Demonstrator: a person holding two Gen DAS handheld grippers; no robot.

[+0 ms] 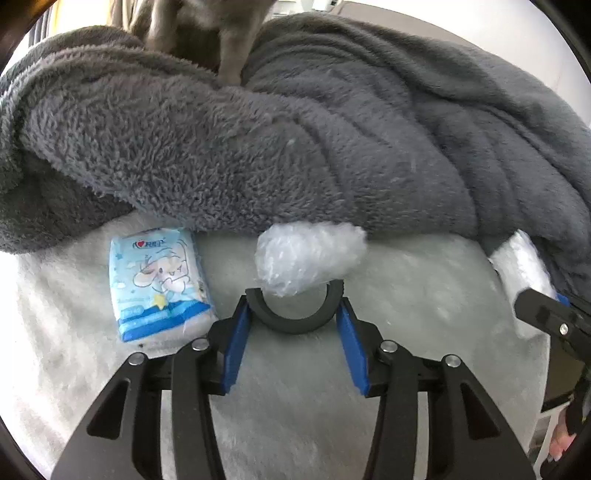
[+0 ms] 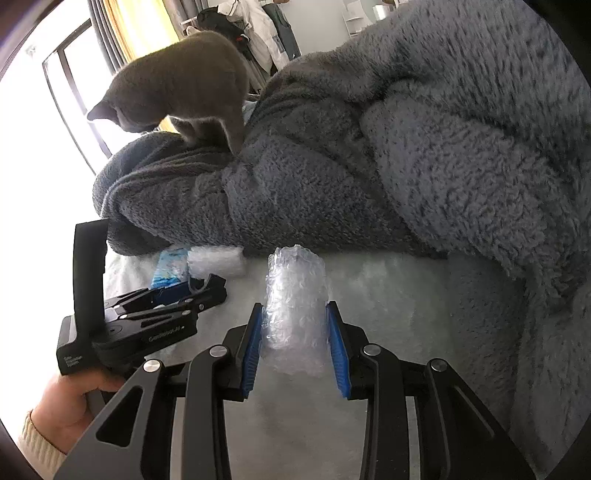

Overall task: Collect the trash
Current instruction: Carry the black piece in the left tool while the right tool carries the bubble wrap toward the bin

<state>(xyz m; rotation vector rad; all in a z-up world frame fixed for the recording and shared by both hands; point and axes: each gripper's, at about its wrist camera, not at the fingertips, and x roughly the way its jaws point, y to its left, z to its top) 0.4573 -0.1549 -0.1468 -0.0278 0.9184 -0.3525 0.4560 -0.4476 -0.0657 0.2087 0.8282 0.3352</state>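
Observation:
My left gripper (image 1: 295,314) is open on the white fluffy bed cover (image 1: 303,398), its fingertips just short of a crumpled bubble-wrap wad (image 1: 310,258) that lies against the grey blanket. My right gripper (image 2: 295,332) is shut on a bubble-wrap roll (image 2: 295,306), which stands between its blue pads (image 2: 255,343). This roll also shows at the right edge of the left wrist view (image 1: 524,273). A blue tissue pack (image 1: 159,284) with a cartoon dog lies left of the left gripper. The left gripper also shows in the right wrist view (image 2: 207,291).
A thick grey fleece blanket (image 1: 332,129) is piled along the far side of the bed. A grey cat (image 2: 184,85) stands on it at the back left. A window (image 2: 74,92) and hanging clothes (image 2: 255,29) are behind.

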